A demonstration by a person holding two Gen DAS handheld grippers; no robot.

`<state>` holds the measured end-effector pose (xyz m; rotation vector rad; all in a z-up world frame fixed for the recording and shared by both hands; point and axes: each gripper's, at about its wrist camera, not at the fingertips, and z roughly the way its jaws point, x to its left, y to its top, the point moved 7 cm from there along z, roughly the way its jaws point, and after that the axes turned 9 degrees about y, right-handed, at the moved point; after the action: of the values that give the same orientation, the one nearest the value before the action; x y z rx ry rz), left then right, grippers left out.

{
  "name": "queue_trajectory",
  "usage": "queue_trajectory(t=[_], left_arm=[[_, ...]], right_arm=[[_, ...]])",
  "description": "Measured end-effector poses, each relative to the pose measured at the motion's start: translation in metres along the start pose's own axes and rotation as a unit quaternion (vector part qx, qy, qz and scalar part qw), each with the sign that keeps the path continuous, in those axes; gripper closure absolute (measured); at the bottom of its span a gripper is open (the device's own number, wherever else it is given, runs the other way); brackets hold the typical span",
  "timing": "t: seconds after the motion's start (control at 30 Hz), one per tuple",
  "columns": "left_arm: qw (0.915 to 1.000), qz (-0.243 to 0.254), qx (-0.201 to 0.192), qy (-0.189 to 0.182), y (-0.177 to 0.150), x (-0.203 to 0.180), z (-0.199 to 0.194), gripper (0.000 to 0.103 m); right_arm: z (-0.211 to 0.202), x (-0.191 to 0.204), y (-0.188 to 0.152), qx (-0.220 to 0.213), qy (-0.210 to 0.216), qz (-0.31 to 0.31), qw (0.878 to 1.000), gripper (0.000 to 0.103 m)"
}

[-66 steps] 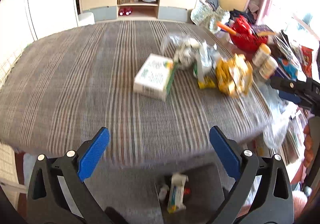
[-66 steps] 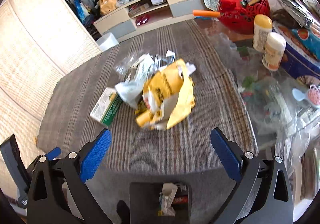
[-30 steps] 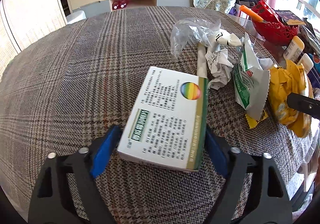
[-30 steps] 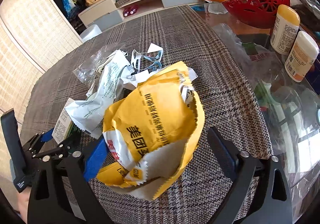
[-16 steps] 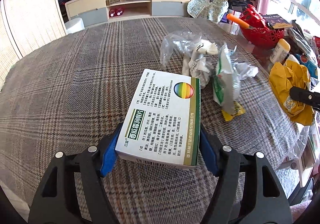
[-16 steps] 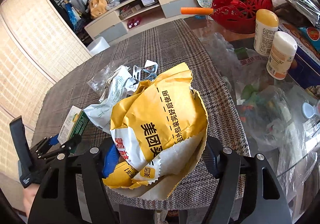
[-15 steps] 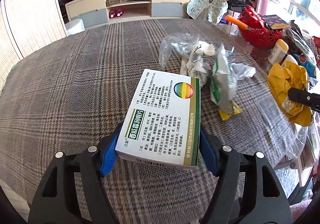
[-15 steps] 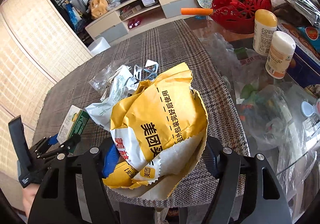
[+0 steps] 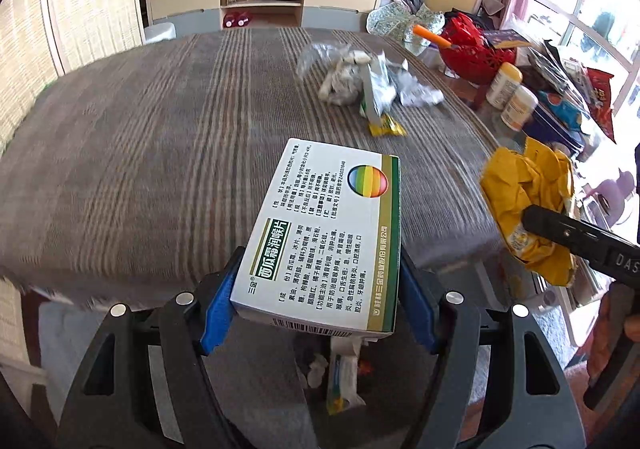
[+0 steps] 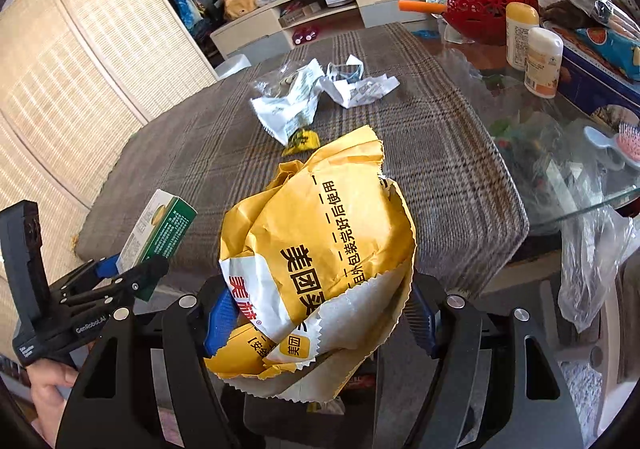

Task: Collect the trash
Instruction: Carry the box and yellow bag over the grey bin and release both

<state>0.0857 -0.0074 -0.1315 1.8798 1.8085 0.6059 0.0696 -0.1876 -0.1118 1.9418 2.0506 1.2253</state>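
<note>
Nearest, below both grippers, a dark bin (image 9: pixel 280 377) on the floor is showing white and yellow scraps inside it, just in front of the table's near edge. The left gripper (image 9: pixel 316 309) is pinching a white-and-green printed cardboard medicine box (image 9: pixel 324 241) by its 2 long sides, blue pads pressed flat against it, and the box is hanging clear of the brown plaid tablecloth (image 9: pixel 160 153). To its right, the right gripper (image 10: pixel 316 321) is pinching a crumpled yellow paper takeaway bag (image 10: pixel 320 249) across its lower end, and this bag too is off the table.

The step in hand looks like the carry: 2 pieces of trash are lifted and heading toward the bin at the near edge. The next move likely calls for bringing each load over the bin's mouth and then spreading the jaws; the bag is bulky and soft, so it may snag on the rim or on a pad.

Farther out on the cloth, more trash is waiting: a small yellow wrapper (image 10: pixel 302 139), a white-and-green torn plastic packet (image 10: pixel 286 105), and crumpled white paper scraps (image 10: pixel 360 89). Far right, a red plastic basket (image 10: pixel 484 5) is sitting on the glass.
</note>
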Motion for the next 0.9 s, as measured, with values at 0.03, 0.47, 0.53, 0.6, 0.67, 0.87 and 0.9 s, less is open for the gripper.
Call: queue_trajectory(t=[0.03, 0.47, 0.53, 0.6, 0.67, 0.87, 0.9], left_arm=[[1.0000, -0.001, 0.002, -0.003, -0.012, -0.002, -0.002, 0.036], [0.9970, -0.015, 0.063, -0.043, -0.125, -0.029, 0.035, 0.036], [0.9963, -0.012, 0.077, -0.038, -0.136, -0.029, 0.047, 0.036], [0.9948, -0.016, 0.093, -0.039, -0.148, -0.027, 0.058, 0.036], [0.9935, -0.018, 0.106, -0.038, -0.155, -0.026, 0.068, 0.036], [0.9894, -0.009, 0.140, -0.037, -0.178, -0.029, 0.090, 0.036], [0.9888, -0.007, 0.144, -0.038, -0.181, -0.030, 0.091, 0.036]], right_arm=[[-0.001, 0.004, -0.007, 0.002, -0.001, -0.003, 1.000, 0.032], [0.031, -0.007, -0.100, 0.062, -0.012, -0.005, 0.998, 0.032], [0.042, -0.011, -0.111, 0.082, -0.015, -0.002, 0.997, 0.032], [0.051, -0.014, -0.120, 0.097, -0.019, -0.001, 0.995, 0.032], [0.060, -0.019, -0.125, 0.107, -0.022, 0.004, 0.994, 0.032], [0.087, -0.030, -0.142, 0.146, -0.028, 0.015, 0.989, 0.032], [0.091, -0.031, -0.145, 0.151, -0.030, 0.017, 0.988, 0.032]])
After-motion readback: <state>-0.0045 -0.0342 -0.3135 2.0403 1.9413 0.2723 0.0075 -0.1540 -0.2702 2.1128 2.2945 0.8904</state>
